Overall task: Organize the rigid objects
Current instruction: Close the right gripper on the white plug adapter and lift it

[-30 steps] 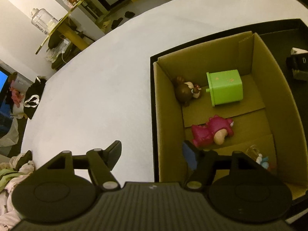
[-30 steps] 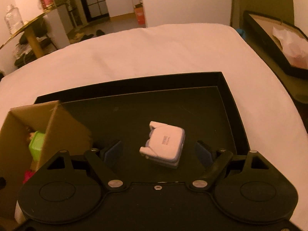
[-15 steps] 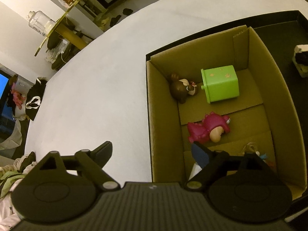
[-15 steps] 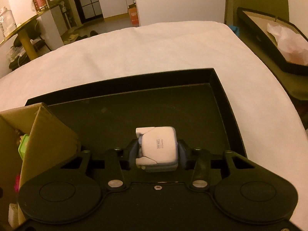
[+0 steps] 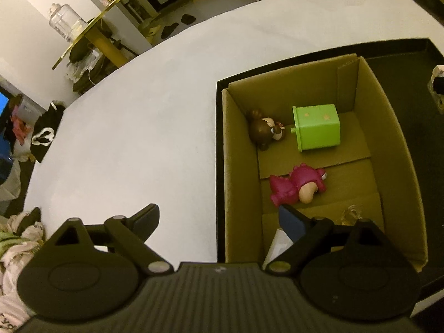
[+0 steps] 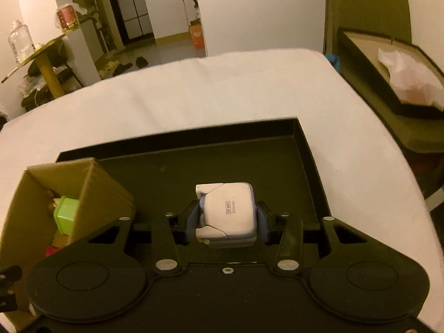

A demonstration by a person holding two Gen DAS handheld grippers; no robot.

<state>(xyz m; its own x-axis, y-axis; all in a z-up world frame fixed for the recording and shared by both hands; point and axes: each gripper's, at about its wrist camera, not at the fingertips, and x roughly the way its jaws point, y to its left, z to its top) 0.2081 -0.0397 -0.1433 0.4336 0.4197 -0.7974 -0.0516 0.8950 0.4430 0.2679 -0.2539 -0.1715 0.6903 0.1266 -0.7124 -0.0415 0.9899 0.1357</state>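
Setting: you are working in a lived-in home. Evidence: white cloth-covered table (image 6: 249, 94); gold round side table (image 5: 91, 33) bearing a glass jar (image 5: 62, 19); shoes (image 5: 177, 23) on the floor; white kitchen cabinets (image 6: 166, 14) past a doorway; clothes heaped (image 5: 16, 238) at the table's edge.

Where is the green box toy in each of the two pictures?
Left wrist view: the green box toy lies on its side at the far end of the cardboard box, right of a brown figure.
Right wrist view: the same toy peeks over the box wall at the left edge.
Shared landmark: the black tray that the cardboard box stands in.
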